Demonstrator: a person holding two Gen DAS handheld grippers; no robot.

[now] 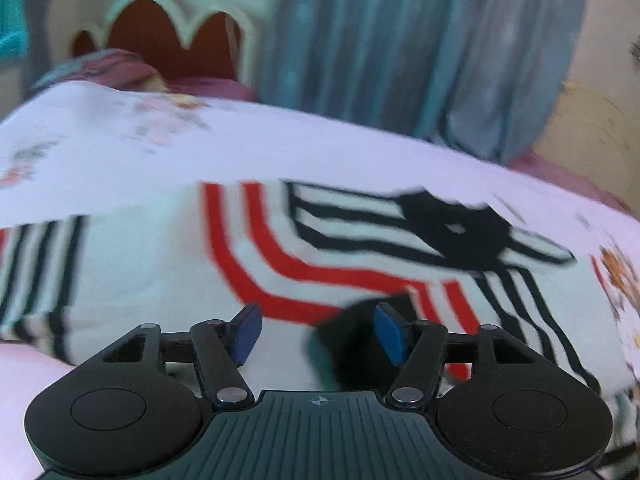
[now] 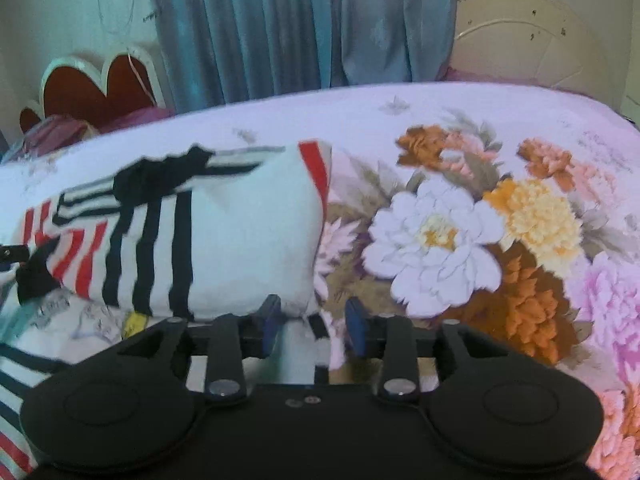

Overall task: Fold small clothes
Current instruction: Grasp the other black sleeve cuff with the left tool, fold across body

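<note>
The striped garment (image 1: 280, 264) lies spread on the bed (image 2: 520, 112) toward its left edge, a fold seemingly just laid; the left tool (image 1: 316, 336) stands apart and empty, the right tool (image 2: 312, 326) apart over the garment's corner, so next comes re-gripping an edge.

Floral bedspread (image 2: 460, 232) — blue curtain (image 2: 300, 24) behind, red scalloped headboard (image 2: 100, 88) — pillow (image 1: 104, 68).

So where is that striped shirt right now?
The striped shirt lies spread on the floral bedsheet, left of the big printed flowers in the right wrist view, just ahead of both open grippers.
</note>
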